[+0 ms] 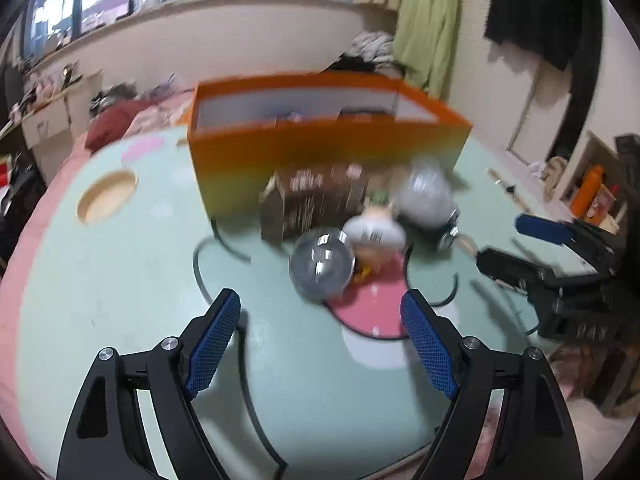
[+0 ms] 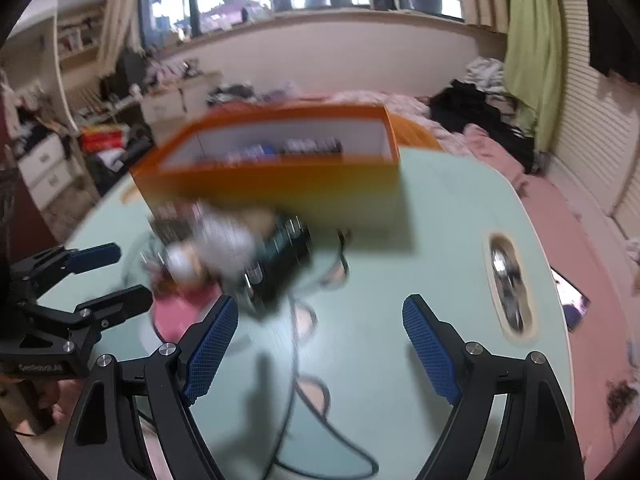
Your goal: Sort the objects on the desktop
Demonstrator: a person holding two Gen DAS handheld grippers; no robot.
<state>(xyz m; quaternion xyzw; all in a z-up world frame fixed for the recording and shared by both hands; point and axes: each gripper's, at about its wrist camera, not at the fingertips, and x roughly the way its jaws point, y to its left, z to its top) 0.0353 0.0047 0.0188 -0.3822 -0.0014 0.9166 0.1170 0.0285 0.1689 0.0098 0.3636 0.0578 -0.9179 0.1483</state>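
Note:
An orange box (image 1: 320,148) with a white inside stands on the pale green table (image 1: 140,260); some items lie inside it. In front of it sit a brown carton (image 1: 312,204), a clear ball (image 1: 322,266), a small figure toy (image 1: 374,236), a grey-white pouch (image 1: 424,196) and a dark cylinder with metal ends (image 2: 280,260). My left gripper (image 1: 320,340) is open and empty, just short of the clear ball. My right gripper (image 2: 320,344) is open and empty, with the dark cylinder ahead to its left. The orange box also shows in the right wrist view (image 2: 280,172). Both views are motion-blurred.
The table has a round cup hole (image 1: 106,198) at the left and an oval slot (image 2: 508,284) at the right. The right gripper shows in the left wrist view (image 1: 532,252); the left gripper shows in the right wrist view (image 2: 108,276). A bed with pink bedding surrounds the table.

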